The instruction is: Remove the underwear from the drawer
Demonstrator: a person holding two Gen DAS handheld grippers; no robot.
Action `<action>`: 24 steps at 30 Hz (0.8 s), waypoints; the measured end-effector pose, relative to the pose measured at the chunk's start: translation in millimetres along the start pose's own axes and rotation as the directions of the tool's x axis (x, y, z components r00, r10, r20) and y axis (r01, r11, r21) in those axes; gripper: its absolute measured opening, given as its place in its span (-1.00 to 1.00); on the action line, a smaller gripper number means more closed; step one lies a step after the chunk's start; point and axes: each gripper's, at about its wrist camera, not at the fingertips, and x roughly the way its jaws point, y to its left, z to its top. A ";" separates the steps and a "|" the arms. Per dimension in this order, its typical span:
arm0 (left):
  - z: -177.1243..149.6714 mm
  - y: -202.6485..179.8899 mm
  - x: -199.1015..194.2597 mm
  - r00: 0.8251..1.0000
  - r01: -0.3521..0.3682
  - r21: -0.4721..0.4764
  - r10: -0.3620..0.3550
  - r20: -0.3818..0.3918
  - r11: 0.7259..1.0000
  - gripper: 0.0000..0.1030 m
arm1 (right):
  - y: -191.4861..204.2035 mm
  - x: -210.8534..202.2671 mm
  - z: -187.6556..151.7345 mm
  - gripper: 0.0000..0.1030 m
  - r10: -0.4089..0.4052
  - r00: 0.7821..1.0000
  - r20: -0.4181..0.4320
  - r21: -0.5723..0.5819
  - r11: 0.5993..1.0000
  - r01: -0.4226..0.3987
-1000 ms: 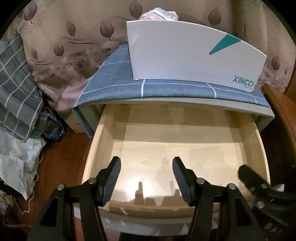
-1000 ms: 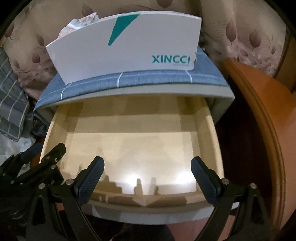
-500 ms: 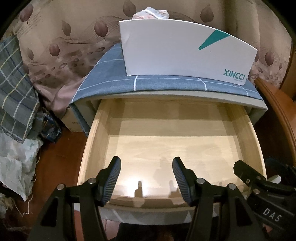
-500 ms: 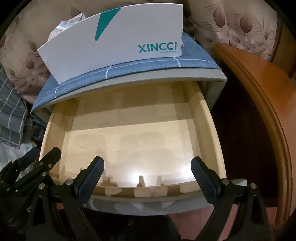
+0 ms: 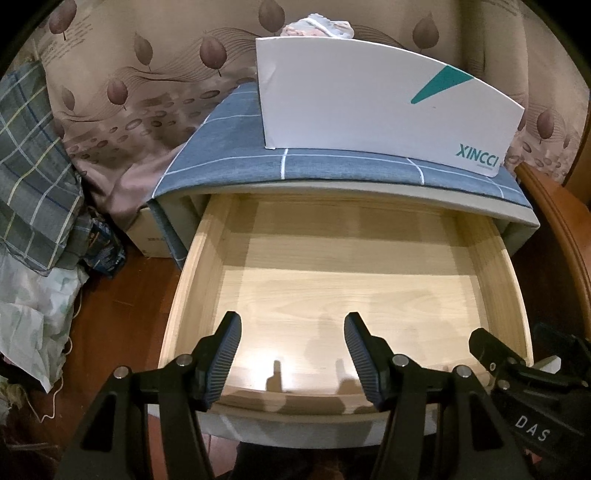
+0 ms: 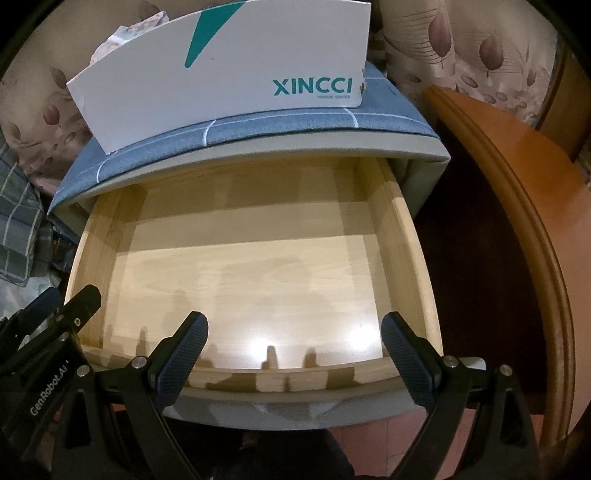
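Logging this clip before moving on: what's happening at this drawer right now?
A person holds two grippers above an open wooden drawer of a cabinet. The left gripper and right gripper are both open and hold nothing. The visible drawer floor is bare; no underwear shows in it. A white XINCCI shoe box stands on the blue checked cloth on top, with crumpled fabric showing behind it.
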 end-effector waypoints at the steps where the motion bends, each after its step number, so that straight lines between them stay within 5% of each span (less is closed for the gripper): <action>1: 0.0 0.4 0.2 1.000 0.001 0.000 -0.001 -0.002 1.000 0.15 | -0.7 0.2 0.3 0.82 0.000 1.000 -0.002 0.002 1.000 0.000; 24: 0.2 0.4 1.9 1.000 -0.006 0.007 0.007 -0.013 1.000 0.15 | -0.7 5.1 0.1 0.82 0.006 1.000 -0.020 -0.003 1.000 -0.006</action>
